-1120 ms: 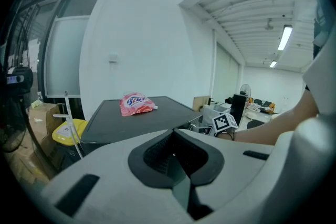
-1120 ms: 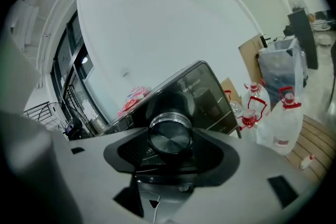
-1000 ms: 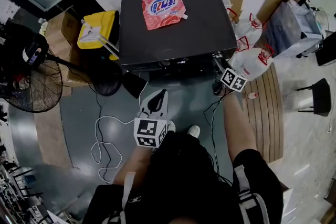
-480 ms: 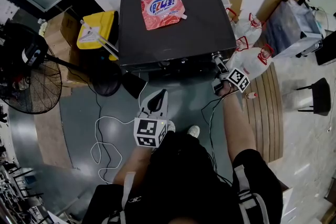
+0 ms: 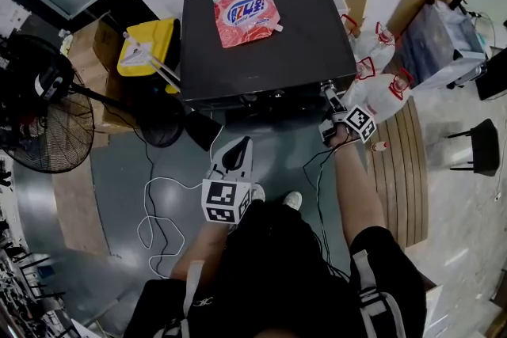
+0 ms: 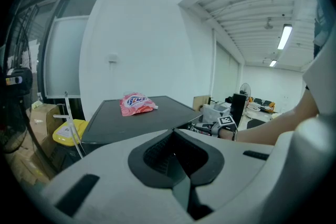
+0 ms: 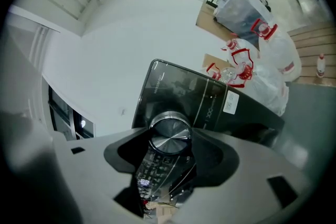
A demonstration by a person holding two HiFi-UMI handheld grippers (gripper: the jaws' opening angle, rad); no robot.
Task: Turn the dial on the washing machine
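The black washing machine point(image 5: 261, 43) stands ahead of me, with a pink detergent pouch point(image 5: 244, 9) lying on its lid. My right gripper point(image 5: 328, 97) is at the right end of the machine's front panel. In the right gripper view the brushed silver dial point(image 7: 169, 134) sits between the jaws, which close on its sides, and the view is rolled over. My left gripper point(image 5: 238, 148) hangs low over the floor in front of the machine. It is shut point(image 6: 181, 186) and holds nothing. It looks across the lid point(image 6: 136, 120) toward the pouch point(image 6: 135, 102).
A standing fan point(image 5: 40, 111) and a yellow container point(image 5: 146, 47) are left of the machine. White bags with red handles point(image 5: 388, 91) and boxes crowd its right side. A white cable point(image 5: 158, 210) loops on the floor. A small bottle point(image 5: 379, 144) stands by the wooden strip.
The right gripper's marker cube has shifted slightly right and turned while staying at the dial. The left gripper has not moved.
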